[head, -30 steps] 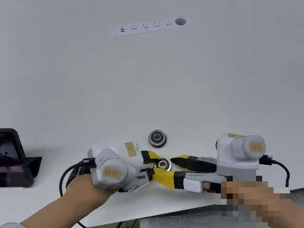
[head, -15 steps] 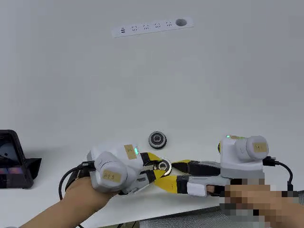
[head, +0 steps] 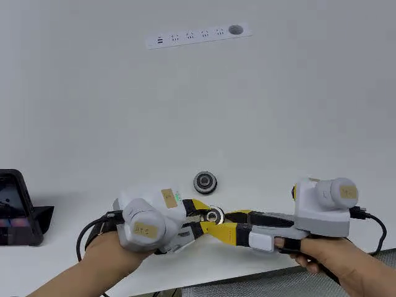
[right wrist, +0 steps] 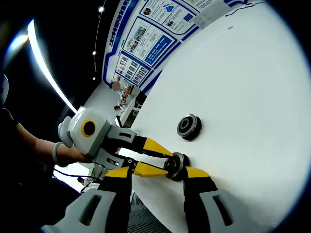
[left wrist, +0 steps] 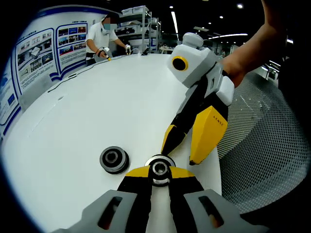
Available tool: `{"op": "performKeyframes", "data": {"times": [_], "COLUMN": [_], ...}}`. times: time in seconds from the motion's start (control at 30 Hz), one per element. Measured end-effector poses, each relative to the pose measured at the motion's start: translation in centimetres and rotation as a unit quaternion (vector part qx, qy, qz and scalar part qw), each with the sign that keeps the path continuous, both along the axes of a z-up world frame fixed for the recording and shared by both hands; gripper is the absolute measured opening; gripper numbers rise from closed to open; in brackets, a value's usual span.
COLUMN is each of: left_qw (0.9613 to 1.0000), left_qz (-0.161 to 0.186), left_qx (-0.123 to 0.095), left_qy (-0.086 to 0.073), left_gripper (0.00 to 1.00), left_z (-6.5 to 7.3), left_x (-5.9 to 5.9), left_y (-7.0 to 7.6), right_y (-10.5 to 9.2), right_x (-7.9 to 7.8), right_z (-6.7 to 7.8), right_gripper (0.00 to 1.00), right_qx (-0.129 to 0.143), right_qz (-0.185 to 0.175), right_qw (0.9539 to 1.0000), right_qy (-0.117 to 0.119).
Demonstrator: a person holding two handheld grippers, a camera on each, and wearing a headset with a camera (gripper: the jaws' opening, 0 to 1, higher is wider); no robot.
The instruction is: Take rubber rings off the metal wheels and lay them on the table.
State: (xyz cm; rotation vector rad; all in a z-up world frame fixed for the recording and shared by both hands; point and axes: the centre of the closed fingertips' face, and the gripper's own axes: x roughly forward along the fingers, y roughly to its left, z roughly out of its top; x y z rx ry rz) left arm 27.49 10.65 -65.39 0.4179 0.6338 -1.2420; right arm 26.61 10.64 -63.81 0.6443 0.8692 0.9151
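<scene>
Yellow-tipped jaws of my left gripper [left wrist: 159, 173] pinch a wheel [left wrist: 159, 169], I judge to steady it. My right gripper [right wrist: 159, 173] holds its jaws parted, the wheel between their tips, ready to peel the ring. A second wheel [head: 205, 181] lies beyond the jaws on the white desk [head: 260, 111]; posters [right wrist: 146, 34] line the room.

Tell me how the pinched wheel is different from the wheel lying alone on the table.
The held wheel is pinched between the fingers of the left gripper; the loose wheel lies on the table, untouched. The held wheel has the open right gripper beside it; the loose wheel sits farther back, alone. In the head view the held wheel looks shinier, the loose wheel darker. Both are small and round with a middle hole.
</scene>
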Motion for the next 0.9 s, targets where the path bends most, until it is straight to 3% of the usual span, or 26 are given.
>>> {"op": "performKeyframes", "data": {"times": [0.27,0.73,0.9], "left_qw": [1.0,1.0,1.0], "left_qz": [0.001,0.002,0.002], "left_qx": [-0.002,-0.003,-0.003], "left_qy": [0.0,0.0,0.0], "left_gripper": [0.12,0.12,0.12], "left_z": [0.0,0.0,0.0], "left_x": [0.0,0.0,0.0], "left_y": [0.0,0.0,0.0], "right_y": [-0.8,-1.4,-1.5], "right_x": [0.7,1.2,1.3], "right_z": [-1.3,-2.4,-2.2], "right_gripper": [0.19,0.04,0.02], "right_qx": [-0.034,-0.059,-0.062], "right_qz": [-0.013,-0.03,-0.03], "right_qw": [0.9993,0.9973,0.9973], "right_qy": [0.011,0.03,0.025]}}
